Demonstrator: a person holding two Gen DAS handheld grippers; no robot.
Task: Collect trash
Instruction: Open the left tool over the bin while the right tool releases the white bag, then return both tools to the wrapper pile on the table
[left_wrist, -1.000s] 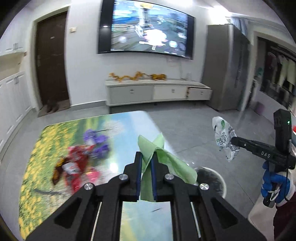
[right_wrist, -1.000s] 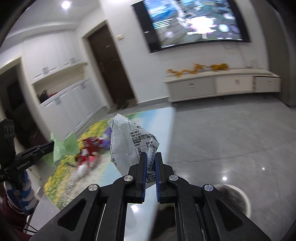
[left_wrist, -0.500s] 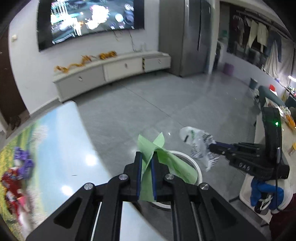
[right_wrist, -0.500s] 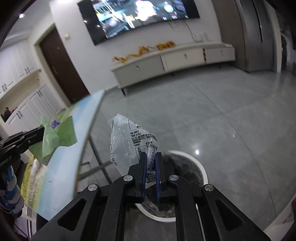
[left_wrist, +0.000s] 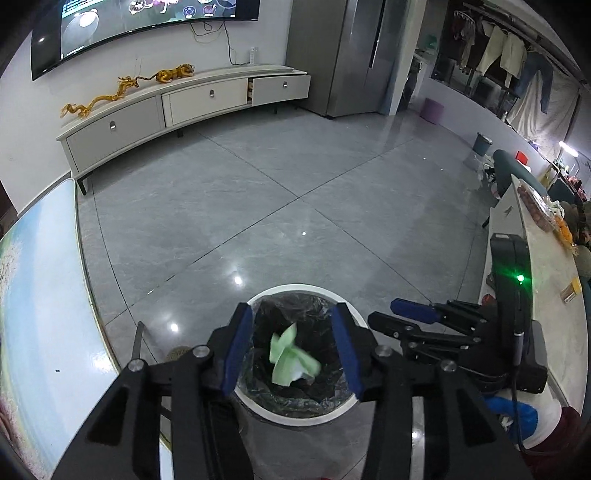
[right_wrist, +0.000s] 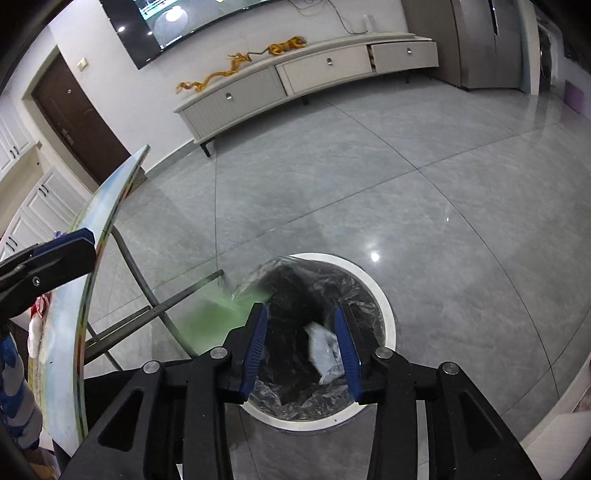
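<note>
Now, with both the left gripper (left_wrist: 291, 356) and right gripper (right_wrist: 301, 345) fingers spread over the bin (left_wrist: 301, 291) at lower centre, green paper (left_wrist: 291, 358) and clear wrapper (right_wrist: 325, 349) inside, keep both grippers centred above the rim until each piece settles.

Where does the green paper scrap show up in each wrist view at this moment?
Left wrist view: the green paper scrap sits low centre, between the open fingers of the left hand-held gripper, over the bin's black liner.
Right wrist view: it is a blurred green smear left of the right hand-held gripper, by the bin's left edge.
Shared landmark: the white-rimmed trash bin.
</note>
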